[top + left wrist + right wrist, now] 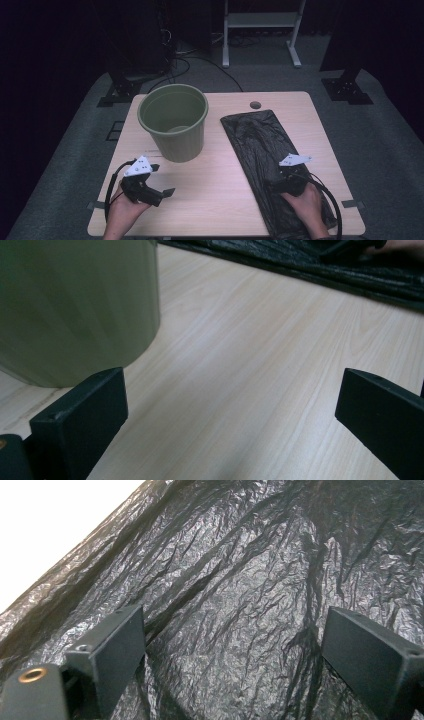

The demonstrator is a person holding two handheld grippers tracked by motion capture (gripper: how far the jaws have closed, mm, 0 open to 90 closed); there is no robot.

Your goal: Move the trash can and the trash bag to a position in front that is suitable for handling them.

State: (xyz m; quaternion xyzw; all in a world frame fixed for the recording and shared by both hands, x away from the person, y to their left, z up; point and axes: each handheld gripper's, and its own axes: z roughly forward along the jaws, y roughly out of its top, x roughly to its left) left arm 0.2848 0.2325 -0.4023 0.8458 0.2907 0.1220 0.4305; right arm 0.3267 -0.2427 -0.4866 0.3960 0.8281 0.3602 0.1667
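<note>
An olive green bin [172,120] stands upright on the wooden table [220,200], left of centre. A crinkled black plastic bag [257,145] lies flat along the right half. My left gripper [161,180] hovers low just in front of the bin, open with nothing between its jaws. In the left gripper view, the left gripper [230,410] faces bare table [240,340], with the bin [75,305] at its left and the bag [310,265] far off. My right gripper [282,172] is over the bag's near half. The right gripper [235,655] is open just above the bag [240,570].
A small round hole [255,105] sits near the table's far edge. Behind the table stand a white frame [262,20], black stands [120,90] and cables on grey carpet. Bare wood lies between the bin and the bag.
</note>
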